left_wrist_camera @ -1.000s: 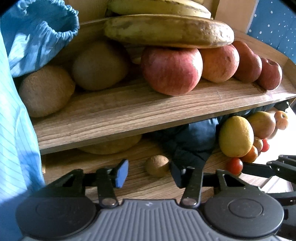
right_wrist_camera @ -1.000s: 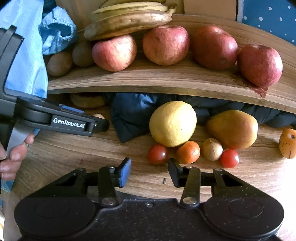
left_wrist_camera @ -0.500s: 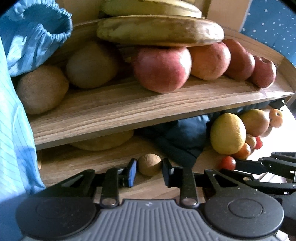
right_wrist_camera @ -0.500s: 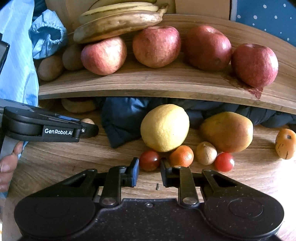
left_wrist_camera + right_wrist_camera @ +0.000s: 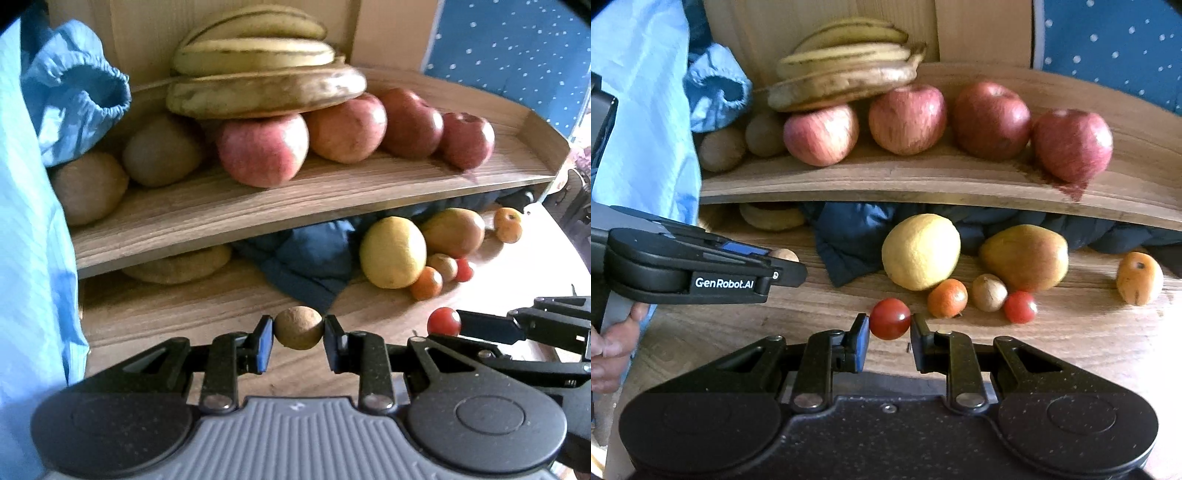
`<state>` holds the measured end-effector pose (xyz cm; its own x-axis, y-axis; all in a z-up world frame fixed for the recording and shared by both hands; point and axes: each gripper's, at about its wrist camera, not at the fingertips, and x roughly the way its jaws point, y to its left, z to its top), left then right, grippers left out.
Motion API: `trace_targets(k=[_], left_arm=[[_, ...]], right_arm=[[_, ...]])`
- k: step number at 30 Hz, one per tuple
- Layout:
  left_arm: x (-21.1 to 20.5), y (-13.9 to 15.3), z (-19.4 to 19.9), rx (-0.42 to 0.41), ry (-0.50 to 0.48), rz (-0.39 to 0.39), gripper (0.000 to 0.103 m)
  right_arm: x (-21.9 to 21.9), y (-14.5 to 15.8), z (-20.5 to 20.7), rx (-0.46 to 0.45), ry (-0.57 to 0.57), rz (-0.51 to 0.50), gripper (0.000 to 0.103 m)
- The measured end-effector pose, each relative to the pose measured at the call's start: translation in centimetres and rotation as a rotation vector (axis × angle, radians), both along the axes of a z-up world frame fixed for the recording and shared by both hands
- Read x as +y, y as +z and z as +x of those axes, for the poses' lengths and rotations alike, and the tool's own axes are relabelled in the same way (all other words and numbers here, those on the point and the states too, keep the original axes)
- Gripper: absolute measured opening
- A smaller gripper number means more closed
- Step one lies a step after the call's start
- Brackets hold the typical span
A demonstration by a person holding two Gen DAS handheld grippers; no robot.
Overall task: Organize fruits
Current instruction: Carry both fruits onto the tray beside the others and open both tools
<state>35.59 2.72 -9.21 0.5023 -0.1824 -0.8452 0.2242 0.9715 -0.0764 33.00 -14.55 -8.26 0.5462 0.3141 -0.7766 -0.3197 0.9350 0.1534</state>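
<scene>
My left gripper (image 5: pixel 298 338) is shut on a small round brown fruit (image 5: pixel 298 327) and holds it just above the wooden table (image 5: pixel 177 314). My right gripper (image 5: pixel 888 330) is shut on a cherry tomato (image 5: pixel 889 318), also seen in the left wrist view (image 5: pixel 444 321). A yellow lemon (image 5: pixel 921 252), a mango (image 5: pixel 1025 257), a small orange (image 5: pixel 947 298), a brown nut-like fruit (image 5: pixel 989 292), another cherry tomato (image 5: pixel 1020 306) and an orange fruit (image 5: pixel 1139 277) lie on the table. The left gripper shows at the left of the right wrist view (image 5: pixel 701 271).
A raised wooden shelf (image 5: pixel 923 177) carries several red apples (image 5: pixel 908 118), bananas (image 5: pixel 846 74) and brown kiwis (image 5: pixel 764 134). A dark blue cloth (image 5: pixel 849 232) lies under the shelf. A light blue sleeve (image 5: pixel 29 240) fills the left side.
Both grippers closed on their fruit, the left on the brown fruit and the right on the cherry tomato, and both pulled back from the shelf with the fruit held.
</scene>
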Motion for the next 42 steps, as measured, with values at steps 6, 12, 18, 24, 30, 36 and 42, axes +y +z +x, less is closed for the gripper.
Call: trace_targets(k=[6, 12, 18, 24, 30, 36, 42], left_arm=[[-1.0, 0.8, -2.6, -0.006, -0.005, -0.011, 0.032], [-2.2, 0.6, -5.2, 0.017, -0.011, -0.011, 0.032], [-3.9, 0.3, -7.7, 0.035, -0.007, -0.011, 0.032], [-6.0, 0.4, -10.4, 0.042, -0.004, -0.006, 0.032], [-7.7, 0.2, -13.0, 0.062, 0.014, -0.001, 0.032], [-8.5, 0.0, -15.3, 0.075, 0.055, -0.005, 0.032], [-8.9, -0.3, -17.2, 0.080, 0.103, -0.007, 0.032]], right_arm=[[-0.8, 1.2, -2.7, -0.023, 0.014, 0.002, 0.025], [-2.1, 1.6, -5.3, -0.019, 0.015, 0.001, 0.025], [-4.0, 1.8, -7.6, -0.013, 0.010, 0.000, 0.025], [-6.1, 2.0, -10.1, -0.005, 0.010, 0.001, 0.025], [-8.0, 1.7, -12.4, 0.012, 0.027, 0.011, 0.025], [-9.4, 1.1, -14.1, 0.037, 0.054, 0.017, 0.025], [-10.1, 0.4, -15.4, 0.063, 0.101, 0.012, 0.025]])
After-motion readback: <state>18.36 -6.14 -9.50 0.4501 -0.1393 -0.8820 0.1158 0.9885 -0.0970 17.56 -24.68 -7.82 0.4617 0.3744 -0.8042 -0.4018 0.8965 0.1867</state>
